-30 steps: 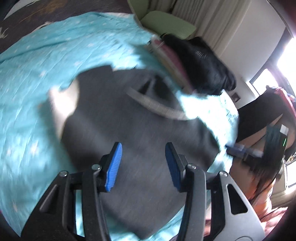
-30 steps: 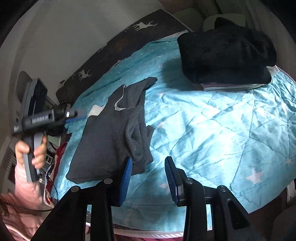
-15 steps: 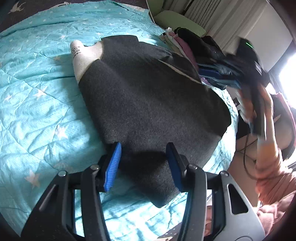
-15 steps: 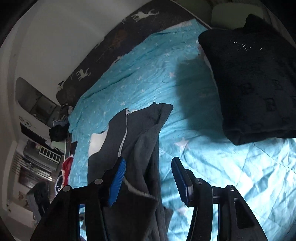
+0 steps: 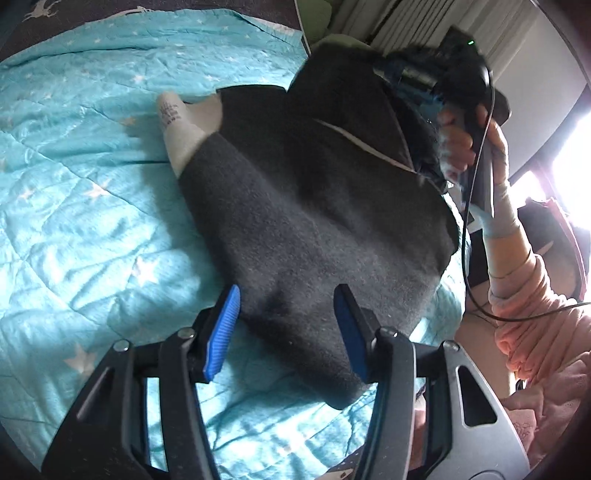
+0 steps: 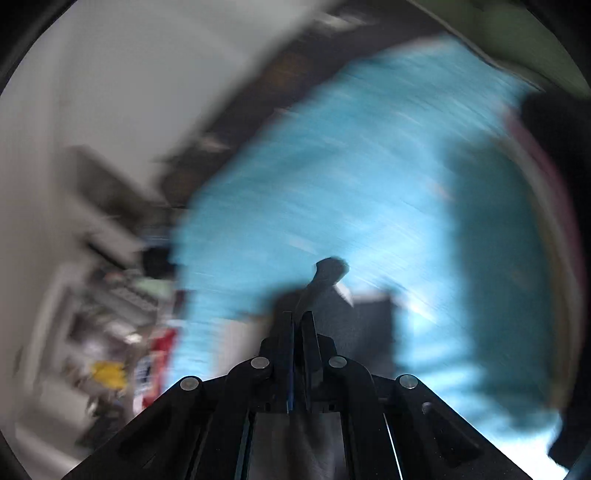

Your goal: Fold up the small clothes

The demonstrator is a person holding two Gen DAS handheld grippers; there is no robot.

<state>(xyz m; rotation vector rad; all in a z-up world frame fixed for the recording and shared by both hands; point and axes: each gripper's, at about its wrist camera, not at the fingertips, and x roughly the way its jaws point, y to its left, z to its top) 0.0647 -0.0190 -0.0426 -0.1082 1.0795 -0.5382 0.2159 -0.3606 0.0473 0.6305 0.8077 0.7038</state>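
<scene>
A dark grey garment (image 5: 317, 221) with a white lining tag (image 5: 177, 125) lies on the turquoise star quilt (image 5: 92, 221). My left gripper (image 5: 286, 325) is open, its blue pads on either side of the garment's near corner. In the left wrist view my right gripper (image 5: 417, 81) is at the garment's far edge, which is lifted. In the blurred right wrist view my right gripper (image 6: 298, 317) is shut on a fold of the dark grey garment (image 6: 325, 280), which sticks up past the fingertips.
A black folded pile (image 6: 554, 147) sits at the right of the quilt. A green cushion (image 5: 317, 18) and curtains are at the far end. Shelves with clutter (image 6: 110, 332) stand left of the bed. The bed's edge runs close below my left gripper.
My right gripper has closed on the garment's far edge and is moving fast, lifting it. My left gripper has come closer to the near corner and stays open.
</scene>
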